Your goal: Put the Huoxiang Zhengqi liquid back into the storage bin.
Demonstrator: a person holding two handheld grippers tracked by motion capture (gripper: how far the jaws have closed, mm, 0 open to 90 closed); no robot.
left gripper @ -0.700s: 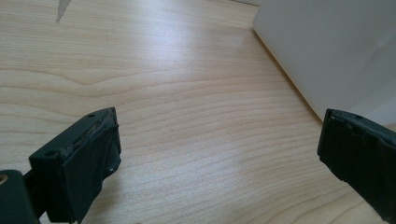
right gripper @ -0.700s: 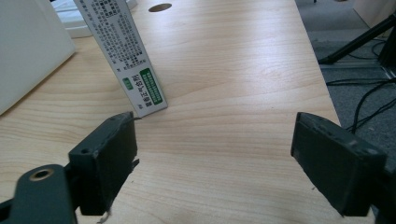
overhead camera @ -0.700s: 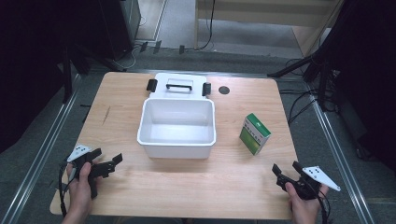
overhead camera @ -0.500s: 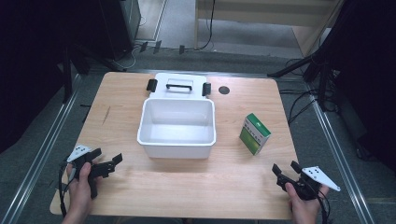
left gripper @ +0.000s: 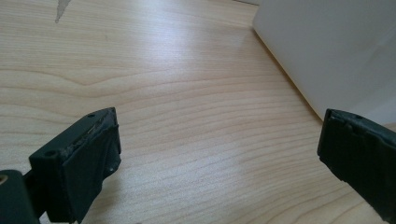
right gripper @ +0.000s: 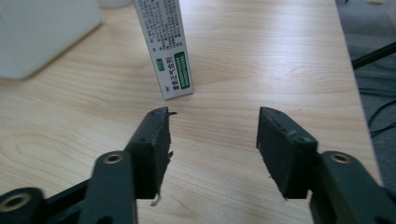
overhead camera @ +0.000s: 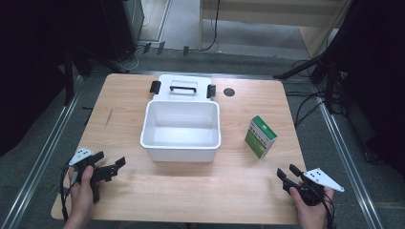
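Grippers are being held low over the near edge of a wooden table (overhead camera: 239, 191), one at each near corner. At the left, the left gripper (overhead camera: 109, 164) is being gripped in the person's left hand (overhead camera: 82, 183), its jaws being kept wide apart with nothing between them. In the left gripper view the two black jaws are being shown far apart over bare wood, and the white wall of a bin (left gripper: 327, 51) is being seen at the upper right, near the right jaw but not touching it.

At the middle of the table, the white bin (overhead camera: 181, 145) is being shown standing open and empty. A white lid (overhead camera: 183, 86) with a dark handle and two dark latches is being seen lying flat just beyond its far edge. A small dark round spot (overhead camera: 229, 92) is being seen on the table to the right of the lid.

Right of the bin, well apart from it, a green and white box (overhead camera: 260, 137) is being shown standing upright.

At the near right corner, the right gripper (overhead camera: 288, 173) is being held in the right hand (overhead camera: 310, 205), jaws spread and empty. In the right gripper view the box (right gripper: 167, 46) is being seen just beyond the left jaw, not touched.
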